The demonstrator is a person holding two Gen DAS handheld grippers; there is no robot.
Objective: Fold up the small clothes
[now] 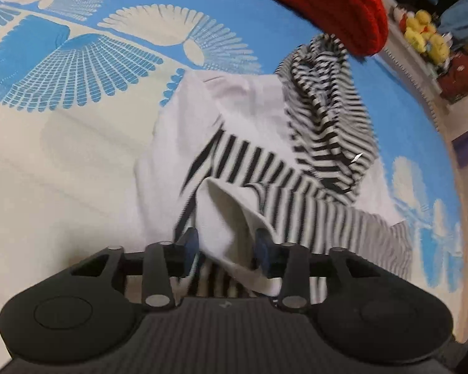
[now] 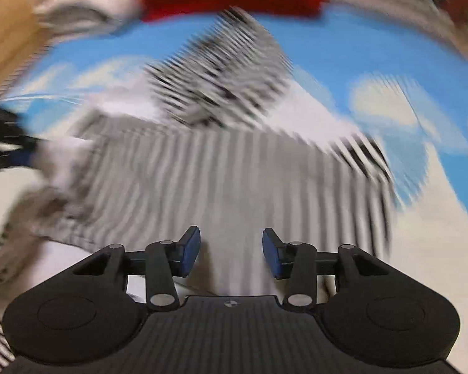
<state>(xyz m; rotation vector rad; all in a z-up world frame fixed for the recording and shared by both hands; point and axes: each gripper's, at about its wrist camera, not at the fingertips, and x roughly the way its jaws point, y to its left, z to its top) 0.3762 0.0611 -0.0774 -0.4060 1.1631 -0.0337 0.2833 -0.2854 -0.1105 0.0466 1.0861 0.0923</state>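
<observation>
**A:** Striped black-and-white small garment with a white cotton panel (image 1: 265, 168) lies rumpled on the blue-and-cream patterned bedspread (image 1: 62, 155), so I'd judge the fold as barely begun. One stretch lies fairly flat, but a striped part is heaped up at the far end near the red knitted cloth (image 1: 312, 3).

**B:** And the grippers?

**A:** The left gripper (image 1: 226, 249) has its blue pads about half apart, with a white fold of the garment (image 1: 224, 218) sitting between them. Whether the pads pinch it or merely flank it, I cannot tell. The right gripper (image 2: 231, 249) stands about half open over the flat striped stretch (image 2: 218, 187), with nothing gripped.

**B:** What remains?

**A:** By my reckoning, nearly everything: smoothing the heap, laying it flat, then the folds themselves.

**B:** Do the views differ?

**A:** The left wrist view is sharper and shows yellow plush toys (image 1: 424, 31) beyond the bed edge. The right wrist view is badly smeared, yet it alone shows the other gripper's blue pad at its left edge, against white cloth.
</observation>
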